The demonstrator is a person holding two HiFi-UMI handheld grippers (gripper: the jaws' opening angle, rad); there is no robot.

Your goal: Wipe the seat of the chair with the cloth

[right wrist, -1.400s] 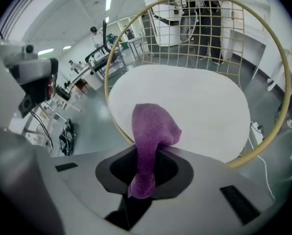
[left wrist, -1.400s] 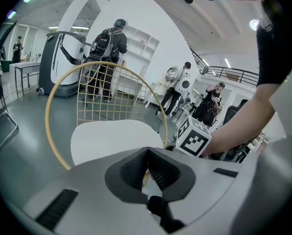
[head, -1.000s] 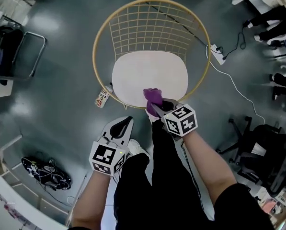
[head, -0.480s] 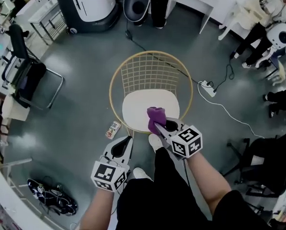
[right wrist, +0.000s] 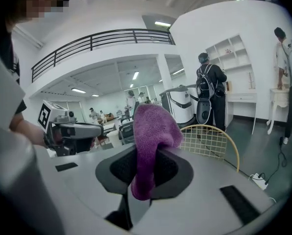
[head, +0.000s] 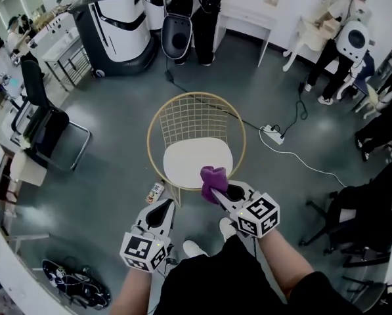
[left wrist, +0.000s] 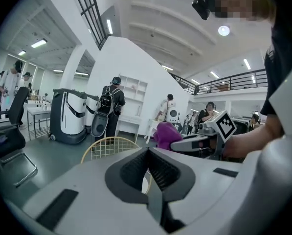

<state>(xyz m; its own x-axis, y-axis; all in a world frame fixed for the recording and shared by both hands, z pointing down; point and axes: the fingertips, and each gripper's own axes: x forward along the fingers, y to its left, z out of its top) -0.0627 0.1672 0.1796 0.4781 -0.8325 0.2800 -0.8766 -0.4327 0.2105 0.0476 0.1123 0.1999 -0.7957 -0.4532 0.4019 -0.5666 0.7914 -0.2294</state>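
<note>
A gold wire chair (head: pixel 196 120) with a white seat (head: pixel 197 161) stands on the grey floor ahead of me. My right gripper (head: pixel 220 192) is shut on a purple cloth (head: pixel 213 180), held up in the air over the seat's near edge. In the right gripper view the purple cloth (right wrist: pixel 153 141) sticks up from between the jaws, with the chair back (right wrist: pixel 210 141) behind it. My left gripper (head: pixel 157 215) is shut and empty, lower left of the chair; in its own view the jaws meet, and the chair back (left wrist: pixel 109 148) and the cloth (left wrist: pixel 166 135) show beyond.
A small bottle (head: pixel 154 192) lies on the floor by the chair's left leg. A power strip and cable (head: pixel 272 134) run to the right. A black office chair (head: pixel 41 123) stands left, a white machine (head: pixel 117 25) behind, and several people around the room's edges.
The view has risen and pulled back from the chair, which now looks smaller. Both grippers have lifted away from the seat, the right one still holding the cloth.
</note>
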